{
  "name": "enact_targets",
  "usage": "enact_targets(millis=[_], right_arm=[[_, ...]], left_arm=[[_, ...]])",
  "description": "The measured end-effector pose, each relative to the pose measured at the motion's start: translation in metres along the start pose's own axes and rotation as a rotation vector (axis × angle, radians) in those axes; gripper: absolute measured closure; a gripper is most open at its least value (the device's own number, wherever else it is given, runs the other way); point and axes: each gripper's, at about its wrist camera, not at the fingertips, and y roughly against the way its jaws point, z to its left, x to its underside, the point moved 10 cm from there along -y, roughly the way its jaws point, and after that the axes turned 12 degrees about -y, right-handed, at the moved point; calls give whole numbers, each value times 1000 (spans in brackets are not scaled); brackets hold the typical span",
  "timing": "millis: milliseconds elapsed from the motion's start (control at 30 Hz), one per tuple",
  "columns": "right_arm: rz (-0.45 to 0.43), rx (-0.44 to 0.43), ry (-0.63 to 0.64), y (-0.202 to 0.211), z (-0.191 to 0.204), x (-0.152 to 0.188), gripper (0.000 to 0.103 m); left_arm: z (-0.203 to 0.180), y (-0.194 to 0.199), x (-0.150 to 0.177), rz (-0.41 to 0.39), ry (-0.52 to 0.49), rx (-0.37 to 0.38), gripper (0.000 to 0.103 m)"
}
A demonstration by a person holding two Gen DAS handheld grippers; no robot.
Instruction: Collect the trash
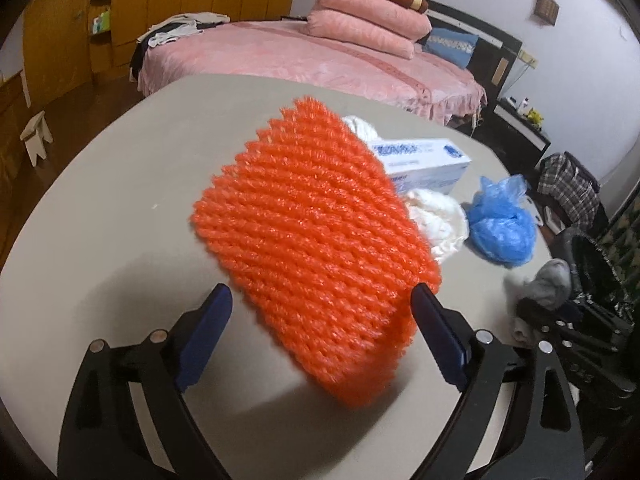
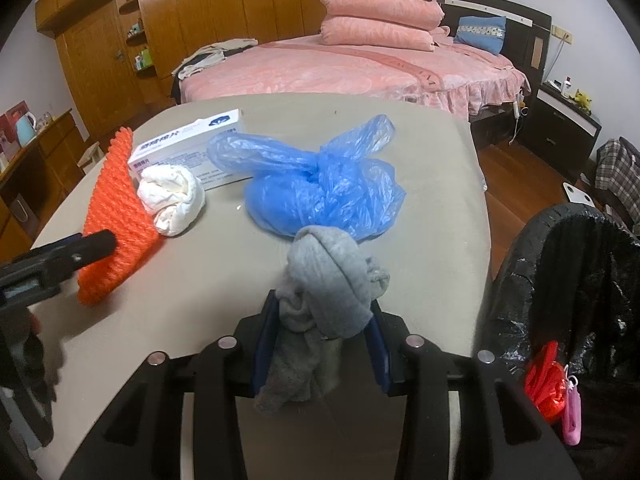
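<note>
On the table [image 2: 168, 288] I count one orange foam net [image 1: 312, 240], one white wad [image 2: 170, 200], one box [image 2: 188, 148], one blue bag [image 2: 324, 196], one grey sock [image 2: 324, 292]. Landmark: the box.

My left gripper [image 1: 320, 340] has its fingers spread wide; the net sits tilted between them, touching the right finger [image 1: 438, 340], apart from the other. The net lies left of the box in the right wrist view.

My right gripper [image 2: 320, 344] pinches the sock, nearer me than the box.

The blue bag lies right of the box. One black-lined bin [image 2: 568, 288] stands beyond the table's right edge. Bare tabletop opens nearer me than the box.
</note>
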Motion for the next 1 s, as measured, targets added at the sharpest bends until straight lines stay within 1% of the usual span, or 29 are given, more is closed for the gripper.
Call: enact_targets(millis=[67, 100, 133, 200, 233, 267, 300, 367, 467, 600, 733, 833, 1000], right_arm=[[1, 3, 5, -1, 0, 0, 62], [1, 5, 8, -1, 1, 1, 61], [1, 7, 12, -1, 1, 2, 61], [2, 8, 16, -2, 2, 3, 60], [2, 8, 16, -2, 2, 3, 60], [3, 7, 15, -2, 2, 3, 60], [3, 7, 15, -2, 2, 3, 60], [2, 7, 14, -2, 2, 3, 60], [-1, 7, 14, -1, 4, 4, 62], [-12, -10, 9, 4, 4, 3, 63], [-34, -50, 8, 20, 11, -2, 64], [-51, -85, 15, 33, 19, -6, 64], [-66, -119, 30, 48, 30, -10, 64]], left_arm=[[1, -5, 0, 2, 1, 3, 18], [1, -5, -1, -3, 2, 10, 27], [0, -5, -3, -9, 2, 23, 33], [-3, -6, -6, -17, -3, 43, 54], [-6, -5, -7, -23, -7, 56, 58], [-10, -4, -7, -28, -13, 66, 65], [-10, -4, -8, -32, -17, 68, 69], [-16, -1, -8, -46, -28, 69, 74], [-23, 6, -7, -58, -36, 69, 76], [-30, 20, -4, -74, -53, 60, 76], [-36, 40, 2, -96, -77, 37, 76], [-37, 50, 2, -109, -67, 36, 76], [-43, 64, 4, -123, -70, 34, 76]])
